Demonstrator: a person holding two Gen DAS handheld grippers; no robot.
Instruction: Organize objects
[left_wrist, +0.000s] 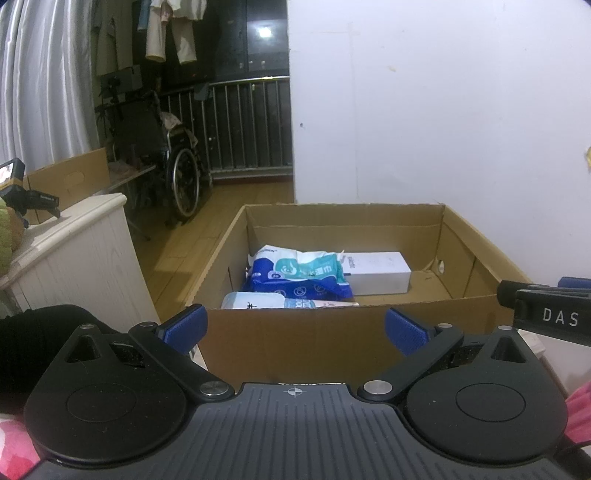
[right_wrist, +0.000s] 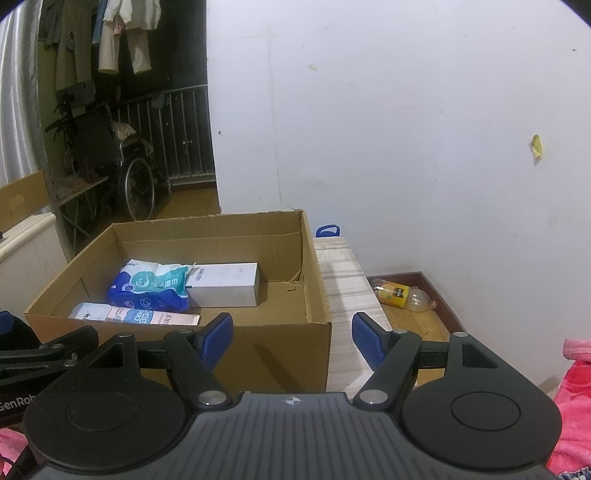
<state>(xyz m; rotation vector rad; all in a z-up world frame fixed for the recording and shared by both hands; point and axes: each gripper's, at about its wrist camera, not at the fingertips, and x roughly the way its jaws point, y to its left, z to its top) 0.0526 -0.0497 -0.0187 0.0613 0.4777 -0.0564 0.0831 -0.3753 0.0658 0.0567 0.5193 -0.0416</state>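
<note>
An open cardboard box (left_wrist: 295, 332) (right_wrist: 317, 280) stands ahead of both grippers. Inside lie a blue and white wipes pack (left_wrist: 299, 277) (right_wrist: 147, 288), a white carton (left_wrist: 380, 271) (right_wrist: 225, 284) and a flat light blue and pink packet (left_wrist: 258, 303) (right_wrist: 133, 315). My left gripper (left_wrist: 295, 328) is open and empty, short of the box's near wall. My right gripper (right_wrist: 291, 338) is open and empty, near the box's front right corner. The right gripper's arm shows at the right edge of the left wrist view (left_wrist: 546, 310).
A white cabinet (left_wrist: 74, 258) stands left of the box with a brown carton (left_wrist: 70, 181) behind it. A pale wooden stand (right_wrist: 347, 295) is right of the box. A plastic bottle (right_wrist: 402, 293) lies on the floor by the wall. Pink cloth (right_wrist: 576, 398) lies near right. A wheelchair (left_wrist: 173, 173) stands far back.
</note>
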